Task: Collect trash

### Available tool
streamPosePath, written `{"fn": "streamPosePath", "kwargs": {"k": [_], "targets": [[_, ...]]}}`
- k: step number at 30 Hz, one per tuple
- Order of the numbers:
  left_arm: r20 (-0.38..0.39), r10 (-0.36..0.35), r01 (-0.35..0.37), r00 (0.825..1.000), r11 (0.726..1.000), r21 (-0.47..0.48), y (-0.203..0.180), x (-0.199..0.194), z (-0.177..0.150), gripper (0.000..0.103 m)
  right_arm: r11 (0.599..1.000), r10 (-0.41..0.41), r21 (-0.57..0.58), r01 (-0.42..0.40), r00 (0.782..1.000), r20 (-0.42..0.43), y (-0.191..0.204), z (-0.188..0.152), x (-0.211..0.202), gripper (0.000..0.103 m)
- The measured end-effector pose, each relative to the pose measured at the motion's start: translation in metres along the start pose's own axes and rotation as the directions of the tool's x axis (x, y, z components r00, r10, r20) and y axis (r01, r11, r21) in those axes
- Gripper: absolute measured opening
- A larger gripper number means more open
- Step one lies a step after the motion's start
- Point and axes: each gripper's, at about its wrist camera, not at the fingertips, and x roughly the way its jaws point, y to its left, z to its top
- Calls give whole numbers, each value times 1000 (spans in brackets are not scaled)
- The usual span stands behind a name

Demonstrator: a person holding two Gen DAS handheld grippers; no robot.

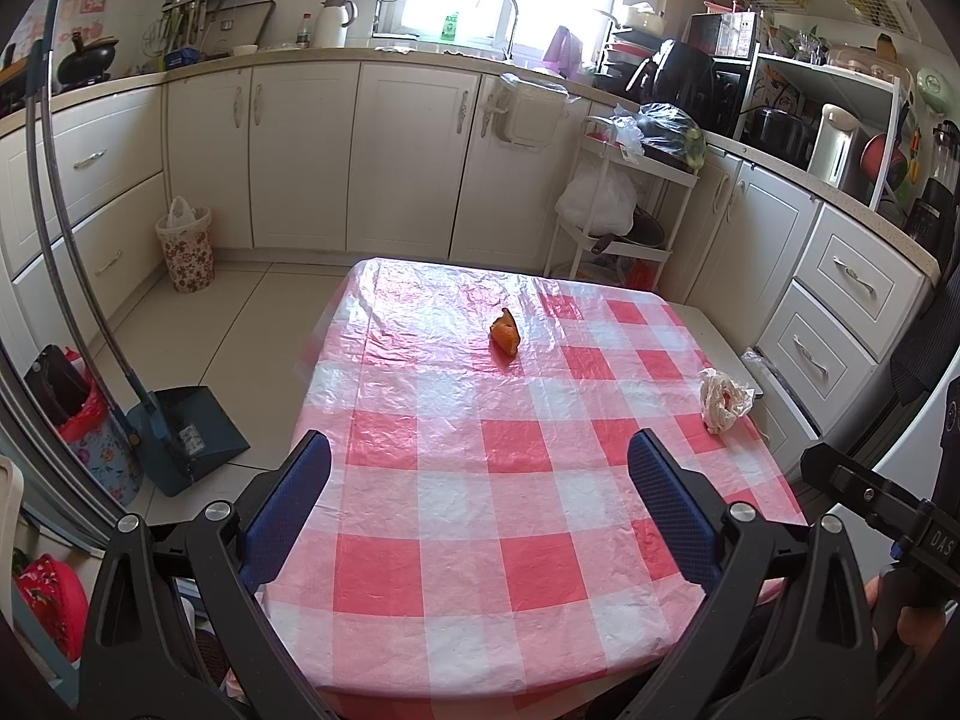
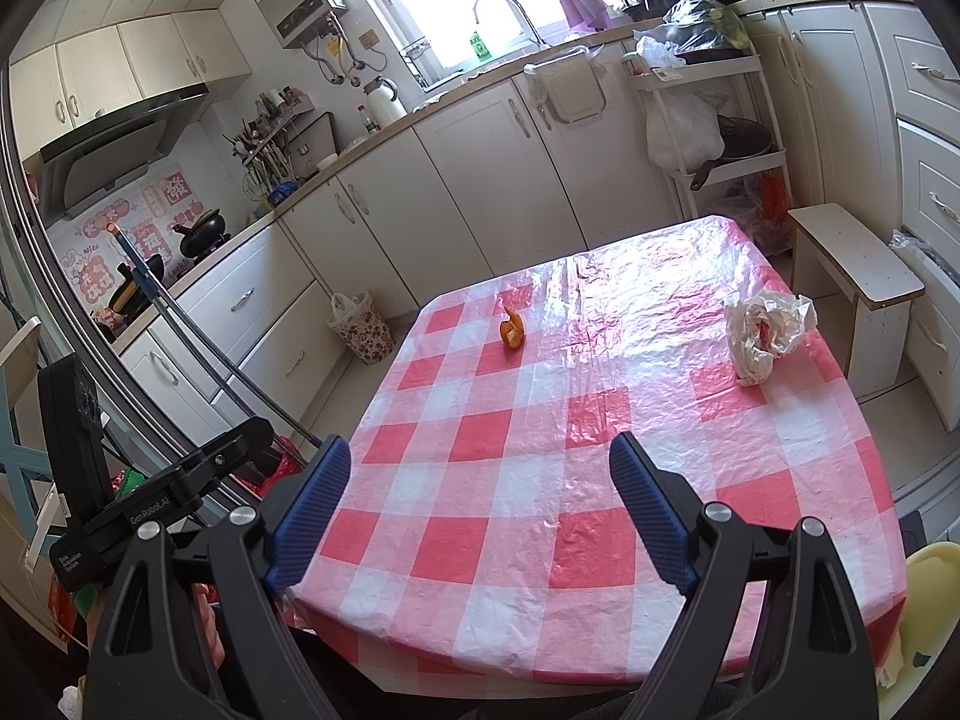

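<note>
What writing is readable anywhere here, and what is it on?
"GenRobot.AI": left hand-held gripper, seen from the right wrist.
"Data Acquisition System": same device.
"DAS": right hand-held gripper, seen from the left wrist.
"AXE": green bottle on the windowsill.
Wall stickers, dustpan label: unreadable.

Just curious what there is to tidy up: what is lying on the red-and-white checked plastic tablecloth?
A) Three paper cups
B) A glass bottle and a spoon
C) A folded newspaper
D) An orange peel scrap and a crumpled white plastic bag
D: only the orange peel scrap and the crumpled white plastic bag lie on the checked tablecloth.
</note>
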Motion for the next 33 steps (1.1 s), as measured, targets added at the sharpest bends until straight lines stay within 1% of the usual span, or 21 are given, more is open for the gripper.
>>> {"fn": "streamPosePath", "kwargs": {"k": [28, 30, 31, 33], "targets": [[-2, 2, -2, 1000, 1000, 3, -5, 3, 2, 96, 1000, -1, -2, 1, 1000, 0, -1, 0, -1, 85], [-2, 2, -2, 1000, 1000, 2, -1, 1, 0, 96, 1000, -1, -2, 1, 1000, 0, -1, 0, -1, 85], [-2, 2, -2, 1000, 1000, 3, -6, 4, 2, 96, 1000, -1, -1, 1, 1000, 0, -1, -1, -1, 85], [-2, 2, -2, 1000, 1000, 2, -2, 2, 0, 96, 1000, -1, -2, 1, 1000, 0, -2, 0, -2, 85]]}}
